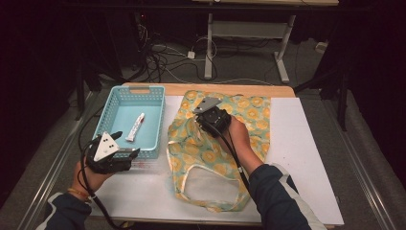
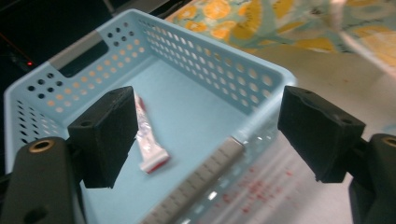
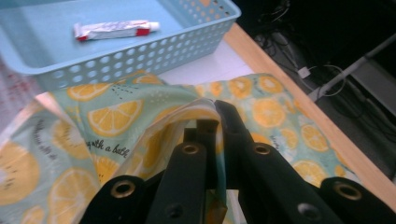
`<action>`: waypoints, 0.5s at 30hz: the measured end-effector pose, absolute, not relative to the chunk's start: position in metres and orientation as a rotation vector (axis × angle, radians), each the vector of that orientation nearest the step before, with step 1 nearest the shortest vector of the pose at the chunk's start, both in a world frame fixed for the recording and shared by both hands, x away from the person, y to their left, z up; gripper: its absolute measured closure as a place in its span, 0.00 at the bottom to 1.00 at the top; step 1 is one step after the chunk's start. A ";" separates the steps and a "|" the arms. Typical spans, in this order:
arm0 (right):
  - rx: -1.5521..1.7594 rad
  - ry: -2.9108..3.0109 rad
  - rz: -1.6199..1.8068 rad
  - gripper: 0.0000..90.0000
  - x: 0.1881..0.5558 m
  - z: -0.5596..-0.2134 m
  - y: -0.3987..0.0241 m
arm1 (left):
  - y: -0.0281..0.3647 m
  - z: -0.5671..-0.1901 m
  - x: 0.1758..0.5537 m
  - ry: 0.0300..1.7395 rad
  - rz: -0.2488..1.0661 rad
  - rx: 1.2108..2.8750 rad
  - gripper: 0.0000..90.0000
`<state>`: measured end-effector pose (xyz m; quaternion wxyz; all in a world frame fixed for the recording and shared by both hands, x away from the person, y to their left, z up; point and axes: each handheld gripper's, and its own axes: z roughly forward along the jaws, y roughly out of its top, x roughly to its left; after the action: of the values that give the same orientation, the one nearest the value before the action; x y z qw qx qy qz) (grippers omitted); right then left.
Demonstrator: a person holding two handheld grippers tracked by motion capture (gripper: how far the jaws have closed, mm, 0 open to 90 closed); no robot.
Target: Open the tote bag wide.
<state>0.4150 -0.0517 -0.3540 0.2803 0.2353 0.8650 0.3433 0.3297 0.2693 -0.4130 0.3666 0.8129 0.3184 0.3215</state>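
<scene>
While clamped on a fold of the lemon-print bag right of the basket — right gripper. Left gripper unclenched, empty. Advised: raise fabric slowly — keep mouth open.

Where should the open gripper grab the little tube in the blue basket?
Probably across the tube's middle, coming straight down from above. It lies flat on the basket's floor, well away from the walls, so nothing blocks a drop from the top, while the walls block any sideways approach. Turn the left gripper so its open jaws straddle the narrow width; the flat crimped end looks too thin.
</scene>
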 end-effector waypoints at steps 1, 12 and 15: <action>0.642 2.314 0.922 1.00 0.416 -0.354 -0.053 | 0.269 -0.410 0.334 0.819 0.827 2.087 0.22; 0.721 2.292 1.021 1.00 0.430 -0.360 -0.065 | 0.259 -0.408 0.424 0.971 0.728 2.214 0.22; 0.712 2.298 1.024 1.00 0.430 -0.363 -0.065 | 0.259 -0.411 0.445 1.037 0.692 2.233 0.22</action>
<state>0.4299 -0.0650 -0.3628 0.2603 0.2631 0.8486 0.3782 0.4455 0.2594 -0.4115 0.2879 0.8362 0.3884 0.2589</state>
